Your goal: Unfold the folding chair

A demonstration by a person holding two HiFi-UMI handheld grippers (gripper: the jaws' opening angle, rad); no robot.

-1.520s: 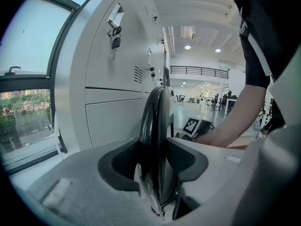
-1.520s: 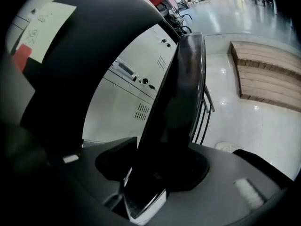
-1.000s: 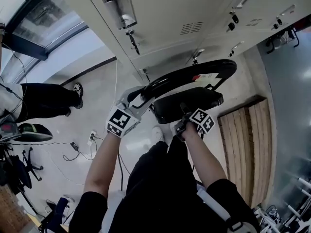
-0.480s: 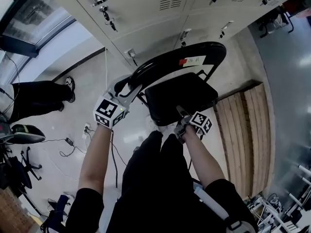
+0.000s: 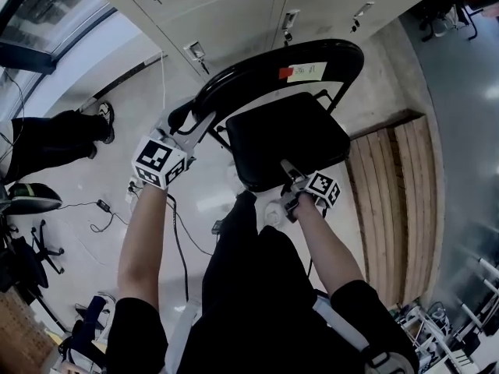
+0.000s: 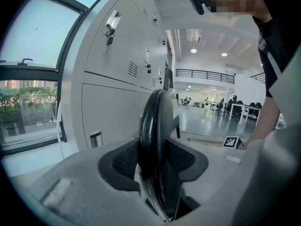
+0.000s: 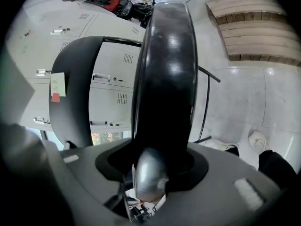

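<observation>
Glossy black folding chair (image 5: 274, 107), curved backrest (image 5: 257, 72), squarish seat (image 5: 284, 140)

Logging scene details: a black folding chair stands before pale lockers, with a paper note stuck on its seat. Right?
No: the note is on the backrest, not the seat; the head view shows it. The rest holds.

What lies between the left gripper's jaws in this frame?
The folding chair's curved black backrest, edge-on and gripped by the jaws; the left gripper view shows it.
</observation>
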